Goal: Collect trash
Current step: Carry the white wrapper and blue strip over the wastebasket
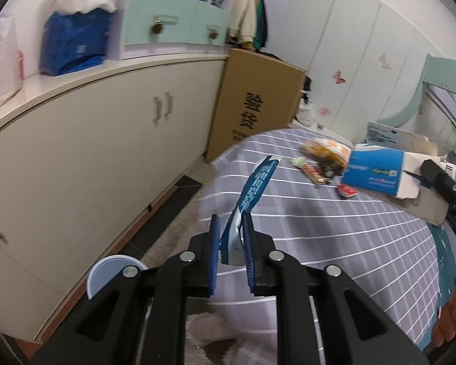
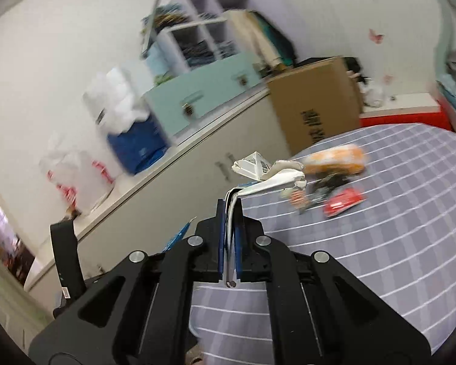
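Observation:
My left gripper is shut on a long blue and silver wrapper and holds it above the bed's left edge. My right gripper is shut on a flattened white carton that sticks out ahead; the same box shows blue and white in the left wrist view. On the striped bedsheet lie an orange snack bag, a red packet and small dark scraps. In the left wrist view the orange bag, a striped wrapper and the red packet lie ahead.
A long cream cabinet runs along the left, with a narrow floor strip between it and the bed. A tall cardboard box stands at the cabinet's end. A pale blue bucket rim sits low on the floor. A blue bag rests on the counter.

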`<state>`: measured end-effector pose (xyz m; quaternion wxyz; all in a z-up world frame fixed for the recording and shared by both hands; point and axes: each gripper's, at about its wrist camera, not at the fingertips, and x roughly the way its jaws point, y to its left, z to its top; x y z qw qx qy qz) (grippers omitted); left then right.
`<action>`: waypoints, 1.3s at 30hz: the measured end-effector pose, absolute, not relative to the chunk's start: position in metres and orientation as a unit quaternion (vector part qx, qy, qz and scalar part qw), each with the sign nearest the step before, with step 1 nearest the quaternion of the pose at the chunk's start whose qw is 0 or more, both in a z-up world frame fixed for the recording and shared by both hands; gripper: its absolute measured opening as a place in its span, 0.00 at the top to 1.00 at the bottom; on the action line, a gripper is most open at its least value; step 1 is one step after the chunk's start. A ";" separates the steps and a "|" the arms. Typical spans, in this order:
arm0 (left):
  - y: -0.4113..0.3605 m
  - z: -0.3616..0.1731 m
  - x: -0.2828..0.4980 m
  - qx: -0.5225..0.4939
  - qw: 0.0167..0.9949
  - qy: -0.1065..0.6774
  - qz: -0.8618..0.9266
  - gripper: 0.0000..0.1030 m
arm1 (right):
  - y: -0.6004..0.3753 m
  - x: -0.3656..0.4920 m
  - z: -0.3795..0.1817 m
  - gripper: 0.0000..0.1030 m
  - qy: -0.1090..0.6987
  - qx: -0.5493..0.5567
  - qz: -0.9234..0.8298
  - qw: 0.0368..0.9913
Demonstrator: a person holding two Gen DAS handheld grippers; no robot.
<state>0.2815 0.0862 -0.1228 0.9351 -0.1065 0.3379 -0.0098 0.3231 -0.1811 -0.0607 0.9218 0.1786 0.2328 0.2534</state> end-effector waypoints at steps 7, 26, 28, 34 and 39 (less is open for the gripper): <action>0.167 -0.140 0.258 -0.133 0.931 0.337 0.041 0.86 | -0.058 0.326 -0.083 0.95 0.274 0.126 0.321 0.898; 0.331 -0.319 0.276 -0.219 0.846 0.467 0.134 0.86 | 0.154 0.370 -0.276 0.95 0.464 0.025 0.356 0.811; 0.340 -0.339 0.279 -0.228 0.837 0.478 0.136 0.86 | 0.161 0.376 -0.295 0.95 0.479 0.022 0.351 0.804; 0.349 -0.388 0.293 -0.251 0.822 0.492 0.136 0.86 | 0.170 0.391 -0.337 0.95 0.509 0.012 0.337 0.792; 0.347 -0.414 0.308 -0.258 0.814 0.503 0.131 0.86 | 0.173 0.400 -0.365 0.95 0.526 0.007 0.327 0.785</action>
